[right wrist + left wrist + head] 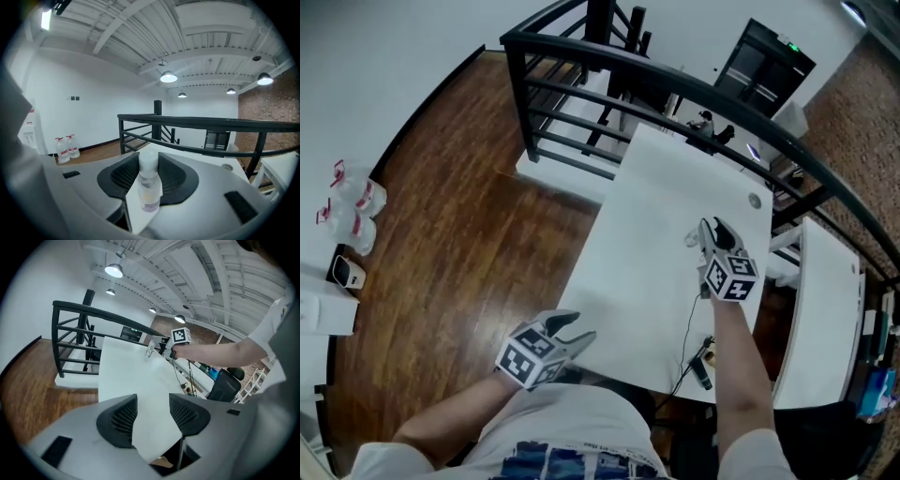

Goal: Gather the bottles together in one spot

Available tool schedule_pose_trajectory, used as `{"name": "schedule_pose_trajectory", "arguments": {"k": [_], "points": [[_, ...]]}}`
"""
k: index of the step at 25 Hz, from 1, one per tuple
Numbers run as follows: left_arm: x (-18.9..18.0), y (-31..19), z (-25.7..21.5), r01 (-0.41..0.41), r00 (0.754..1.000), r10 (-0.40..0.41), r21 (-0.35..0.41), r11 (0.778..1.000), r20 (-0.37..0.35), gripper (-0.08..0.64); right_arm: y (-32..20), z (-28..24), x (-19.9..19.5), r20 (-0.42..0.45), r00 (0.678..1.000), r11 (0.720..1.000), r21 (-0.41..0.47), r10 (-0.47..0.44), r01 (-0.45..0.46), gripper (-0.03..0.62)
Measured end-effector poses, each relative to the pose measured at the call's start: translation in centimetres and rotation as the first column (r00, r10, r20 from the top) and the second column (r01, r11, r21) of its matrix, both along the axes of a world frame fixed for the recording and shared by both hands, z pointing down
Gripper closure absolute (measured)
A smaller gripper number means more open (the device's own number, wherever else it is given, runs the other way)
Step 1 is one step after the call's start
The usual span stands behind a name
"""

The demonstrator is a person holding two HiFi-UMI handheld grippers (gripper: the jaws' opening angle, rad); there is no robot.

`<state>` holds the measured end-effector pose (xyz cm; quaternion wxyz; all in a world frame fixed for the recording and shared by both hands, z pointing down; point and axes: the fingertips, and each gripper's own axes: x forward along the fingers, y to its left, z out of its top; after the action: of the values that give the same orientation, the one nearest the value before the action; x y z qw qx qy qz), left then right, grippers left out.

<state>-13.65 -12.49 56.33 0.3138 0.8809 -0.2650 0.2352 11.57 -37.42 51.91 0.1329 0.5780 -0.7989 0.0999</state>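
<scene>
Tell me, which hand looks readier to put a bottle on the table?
Right: the right gripper is shut on a bottle over the table; the left gripper is open and empty.

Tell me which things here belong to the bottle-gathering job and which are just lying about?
Job: small bottle, clamped in right gripper; empty left gripper; white table.
Lying about: water jugs on floor; black cable; black railing.

Two grippers: the left gripper (152,414) and the right gripper (149,171). One small clear bottle (149,187), clamped between the right fingers (123,176). Two big water jugs (62,150) on the floor, well left of those fingers. Two white benches: one (656,216) below the right fingers, another (825,309) further right of them.
</scene>
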Motion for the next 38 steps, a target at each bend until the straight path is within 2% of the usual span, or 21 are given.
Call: {"name": "schedule_pose_trajectory", "arguments": {"k": [8, 12, 17, 19, 22, 25, 29, 32, 38], "points": [[-1.6, 0.8, 2.9, 0.044, 0.998, -0.042, -0.065, 0.997, 0.040, 0.341, -3.3, 5.1, 1.6, 0.007, 0.999, 0.998, 0.031, 0.049, -0.049, 0.471], [-1.2, 0.6, 3.6, 0.042, 0.999, -0.040, -0.069, 0.997, 0.035, 0.343, -3.2, 5.9, 2.4, 0.050, 0.991, 0.990, 0.065, 0.121, -0.124, 0.468], [0.0, 0.3, 3.5, 0.027, 1.000, -0.026, -0.061, 0.998, 0.002, 0.354, -3.3, 6.0, 1.9, 0.003, 0.992, 0.989, 0.071, 0.127, -0.127, 0.463], [0.5, 0.2, 3.4, 0.022, 1.000, -0.022, -0.057, 0.998, -0.007, 0.354, -3.2, 6.1, 2.1, 0.010, 0.991, 0.989, 0.069, 0.133, -0.133, 0.451], [0.9, 0.2, 3.5, 0.006, 1.000, -0.007, -0.054, 0.999, -0.008, 0.354, -3.1, 5.6, 2.0, 0.014, 0.993, 0.990, 0.075, 0.120, -0.121, 0.340], [0.9, 0.7, 3.4, 0.001, 1.000, -0.001, -0.048, 0.999, -0.009, 0.354, -2.3, 4.2, 1.8, 0.000, 0.995, 0.991, 0.087, 0.099, -0.099, 0.322], [1.0, 1.6, 2.3, 0.007, 0.999, -0.008, -0.036, 0.999, -0.031, 0.354, 1.8, -0.8, 1.6, 0.013, 0.994, 0.985, 0.137, 0.107, -0.107, 0.322], [1.2, 2.0, 0.7, -0.015, 0.999, 0.015, 0.001, 1.000, -0.044, 0.354, 7.7, -5.0, 0.8, 0.042, 0.993, 0.981, 0.155, 0.107, -0.112, 0.324], [2.3, 3.1, -2.4, -0.041, 0.998, 0.045, 0.108, 0.993, -0.043, 0.353, 22.1, -9.2, 1.2, 0.067, 0.987, 0.984, 0.084, 0.149, -0.155, 0.325]]}}
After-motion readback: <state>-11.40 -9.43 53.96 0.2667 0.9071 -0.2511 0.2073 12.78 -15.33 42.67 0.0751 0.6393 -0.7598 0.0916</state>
